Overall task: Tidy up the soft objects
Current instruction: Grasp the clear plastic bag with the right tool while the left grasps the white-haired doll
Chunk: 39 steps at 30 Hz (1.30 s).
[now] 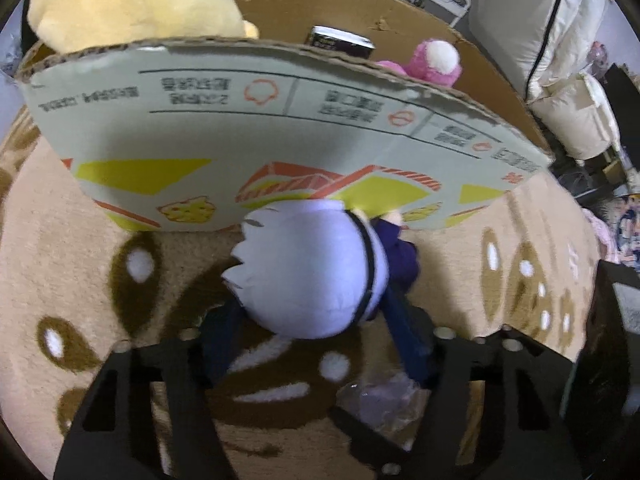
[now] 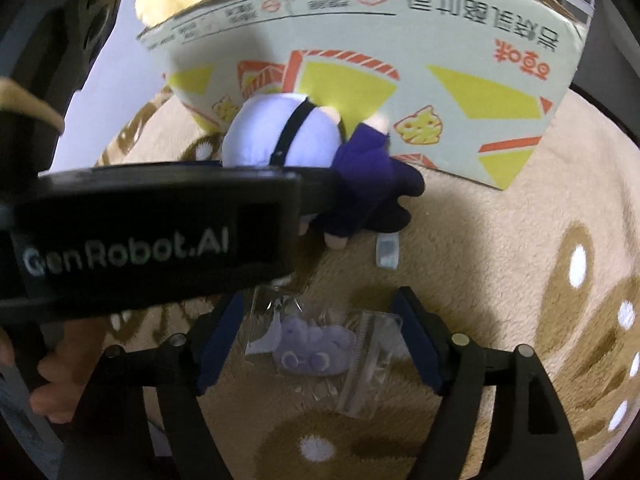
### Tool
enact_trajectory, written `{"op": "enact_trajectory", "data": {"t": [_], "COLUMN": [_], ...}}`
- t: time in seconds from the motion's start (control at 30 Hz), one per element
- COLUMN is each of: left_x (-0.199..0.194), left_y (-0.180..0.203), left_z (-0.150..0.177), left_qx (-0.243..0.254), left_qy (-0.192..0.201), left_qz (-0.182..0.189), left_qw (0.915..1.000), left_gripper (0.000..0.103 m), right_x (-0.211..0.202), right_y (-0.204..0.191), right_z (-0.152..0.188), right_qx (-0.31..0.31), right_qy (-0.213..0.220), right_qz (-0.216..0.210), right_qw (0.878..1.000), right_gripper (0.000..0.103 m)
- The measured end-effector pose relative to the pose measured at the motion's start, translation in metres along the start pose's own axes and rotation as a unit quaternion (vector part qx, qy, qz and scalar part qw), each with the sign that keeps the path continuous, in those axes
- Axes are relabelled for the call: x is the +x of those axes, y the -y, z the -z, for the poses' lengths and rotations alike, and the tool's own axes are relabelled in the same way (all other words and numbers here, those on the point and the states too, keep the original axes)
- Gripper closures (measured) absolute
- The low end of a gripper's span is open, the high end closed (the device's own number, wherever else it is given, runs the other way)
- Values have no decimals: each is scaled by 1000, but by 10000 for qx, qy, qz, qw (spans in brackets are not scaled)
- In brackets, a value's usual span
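Plush doll with a pale lilac head and dark purple body [image 1: 320, 276] lay between the left gripper [image 1: 320, 364] fingers, against the box.
Its blue-padded fingers [image 1: 218, 352] flanked the doll's lower body, jaws narrowed around it; whether the pads pressed it I could not tell. The doll's long axis ran toward the frame's right. The right gripper [image 2: 320, 344] stood wide, straddling a small lilac plush in a crinkly clear bag [image 2: 316, 350], untouched. Beyond, at mid-frame, the printed cardboard box [image 1: 248, 140] held a fuzzy yellow plush [image 1: 128, 0] and a pink one [image 1: 432, 60], on a beige patterned fleece rug [image 2: 480, 240].
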<state>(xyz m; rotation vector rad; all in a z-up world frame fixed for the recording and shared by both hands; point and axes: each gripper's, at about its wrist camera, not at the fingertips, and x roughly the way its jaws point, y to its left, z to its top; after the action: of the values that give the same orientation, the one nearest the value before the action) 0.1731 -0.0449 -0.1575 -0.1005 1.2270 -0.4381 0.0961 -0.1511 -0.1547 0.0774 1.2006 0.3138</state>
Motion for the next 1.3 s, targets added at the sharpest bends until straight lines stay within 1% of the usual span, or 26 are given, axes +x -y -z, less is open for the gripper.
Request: {"op": "enact_trajectory", "data": {"t": [0.07, 0.27, 0.37, 0.43, 0.53, 0.67, 0.73, 0.77, 0.83, 0.97, 1.0, 1.03, 1.17, 1.2, 1.23, 1.27, 1.3], "left_x": [0, -12, -22, -26, -30, -37, -42, -44, -48, -51, -52, -52, -55, -55, -56, -57, -55], "left_y": [0, 1, 1, -1, -4, -10, -13, -14, -16, -19, -21, -21, -23, -23, -24, -24, -20], "left_z": [1, 6, 10, 13, 19, 26, 28, 29, 31, 37, 38, 38, 39, 39, 39, 39, 38], "left_qx": [30, 57, 98, 97, 73, -38, -95, -111, -158, -171, -181, -196, -215, -217, -219, -221, -226], "left_qy": [17, 110, 202, 209, 156, 157, 198, 208, 206, 140, 134, 130, 150, 150, 146, 143, 143], "left_qz": [-19, -121, -329, -396, -563, -660, -718, -733, -789, -976, -985, -979, -981, -981, -982, -992, -1002], "left_qw": [10000, 9999, 9992, 9990, 9983, 9977, 9972, 9970, 9965, 9950, 9949, 9949, 9948, 9948, 9948, 9947, 9946], "left_gripper": [44, 47, 47, 47, 47, 47, 47, 47, 47, 47, 47, 47, 47, 47, 47, 47, 47], "right_x": [-1, -9, -10, -10, -4, -5, -8, -9, -15, -22, -23, -25, -29, -31, -33, -36, -39], "right_y": [0, -4, -1, -1, -5, -10, -9, -7, -1, 7, 9, 10, 11, 13, 13, 11, 12], "right_z": [2, 4, 9, 15, 23, 27, 28, 28, 29, 27, 18, 18, 20, 18, 14, 18, 18], "right_qx": [-34, -32, -28, -45, -279, -413, -427, -402, -287, -123, -120, -123, -65, -43, -33, -14, 13], "right_qy": [-43, 62, -40, -160, -368, -408, -394, -383, -347, -278, -262, -238, -191, -157, -95, -47, 30], "right_qz": [71, 3, -19, -6, 263, 457, 548, 557, 534, 483, 495, 506, 465, 448, 456, 429, 384], "right_qw": [10000, 10000, 10000, 9999, 9986, 9973, 9968, 9969, 9976, 9984, 9984, 9984, 9987, 9989, 9989, 9991, 9993], "right_gripper": [22, 22, 22, 22, 22, 24, 32, 34, 41, 50, 54, 58, 60, 70, 74, 76, 85]}}
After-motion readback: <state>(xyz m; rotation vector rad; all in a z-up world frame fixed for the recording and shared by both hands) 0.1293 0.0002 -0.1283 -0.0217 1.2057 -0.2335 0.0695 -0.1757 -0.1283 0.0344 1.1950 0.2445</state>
